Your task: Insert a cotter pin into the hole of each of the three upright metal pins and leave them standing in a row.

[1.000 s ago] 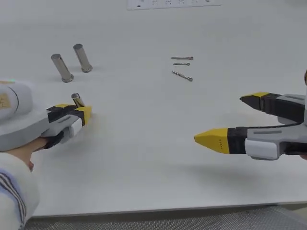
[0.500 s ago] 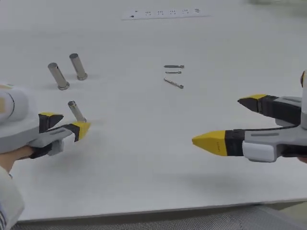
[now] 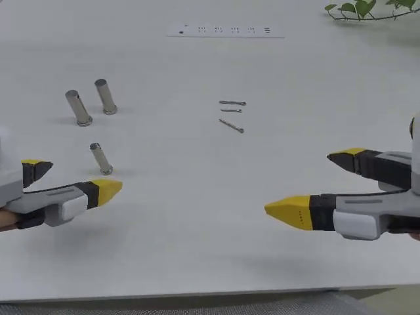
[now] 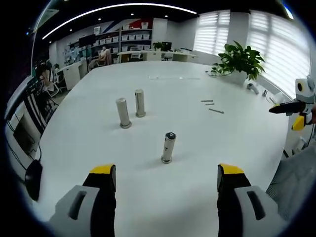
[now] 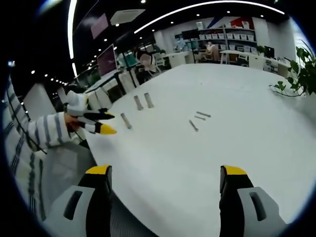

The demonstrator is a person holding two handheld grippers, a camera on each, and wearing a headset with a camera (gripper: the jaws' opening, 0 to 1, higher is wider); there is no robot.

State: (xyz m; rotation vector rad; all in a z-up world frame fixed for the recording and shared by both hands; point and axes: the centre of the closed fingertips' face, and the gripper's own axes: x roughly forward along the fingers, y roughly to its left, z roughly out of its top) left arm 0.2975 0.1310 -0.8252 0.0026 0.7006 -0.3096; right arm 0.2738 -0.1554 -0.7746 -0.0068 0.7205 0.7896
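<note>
Now we log the left gripper [image 3: 72, 178] with its jaws spread wide and nothing between them. A second ago those jaws were closed about the nearest metal pin [image 3: 100, 158]; they have since parted and drawn back toward the person. We list that pin as standing free and upright on the white table [image 3: 197, 249], just ahead of the yellow tips; in the left gripper view it stands between and beyond the two jaws. The two other metal pins [image 3: 77, 107] stand upright side by side farther back, unchanged in place. The three cotter pins [image 3: 231, 126] lie loose in a small cluster near the table's middle, well apart from the metal pins, as before. We enter the right gripper [image 3: 303, 182] as open and empty, hovering over the table's right side much as it did earlier. A power strip [image 3: 226, 31] lies at the far edge, with a plant [image 3: 367, 8] at the far right corner.
</note>
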